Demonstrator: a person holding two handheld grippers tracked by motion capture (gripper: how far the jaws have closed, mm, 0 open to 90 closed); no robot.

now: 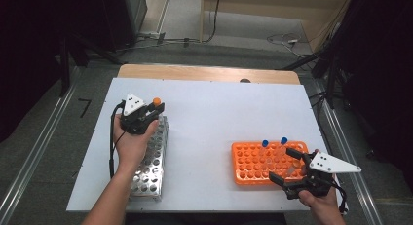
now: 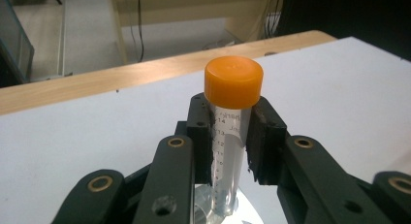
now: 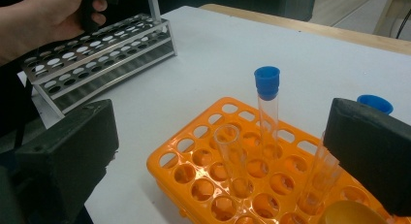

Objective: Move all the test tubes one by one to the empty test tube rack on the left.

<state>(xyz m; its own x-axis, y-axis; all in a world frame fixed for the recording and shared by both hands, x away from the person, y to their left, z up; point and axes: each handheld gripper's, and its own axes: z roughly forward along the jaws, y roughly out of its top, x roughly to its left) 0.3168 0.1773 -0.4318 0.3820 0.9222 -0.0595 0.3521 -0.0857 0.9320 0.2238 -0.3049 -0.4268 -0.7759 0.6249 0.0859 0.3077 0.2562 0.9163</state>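
Observation:
My left gripper [image 1: 152, 111] is shut on a clear graduated tube [image 2: 227, 151] with an orange cap [image 2: 233, 81]. It holds the tube upright over the far end of a metal rack [image 1: 152, 157]. The tube's lower end sits at a rack hole in the left gripper view. My right gripper [image 1: 287, 165] stands open over the near right part of an orange rack [image 1: 243, 161]. Nothing is between its pads [image 3: 68, 151]. In the orange rack stand a blue-capped tube [image 3: 267, 88], a second tube with a blue cap [image 3: 374, 103] and uncapped clear tubes [image 3: 230, 151].
The white tabletop [image 1: 214, 118] lies between the two racks, with a wooden strip [image 1: 204, 72] along its far edge. The hand holding the left gripper [image 3: 43, 15] is above the metal rack [image 3: 97, 59]. An orange round object [image 3: 349, 215] lies at the orange rack's near corner.

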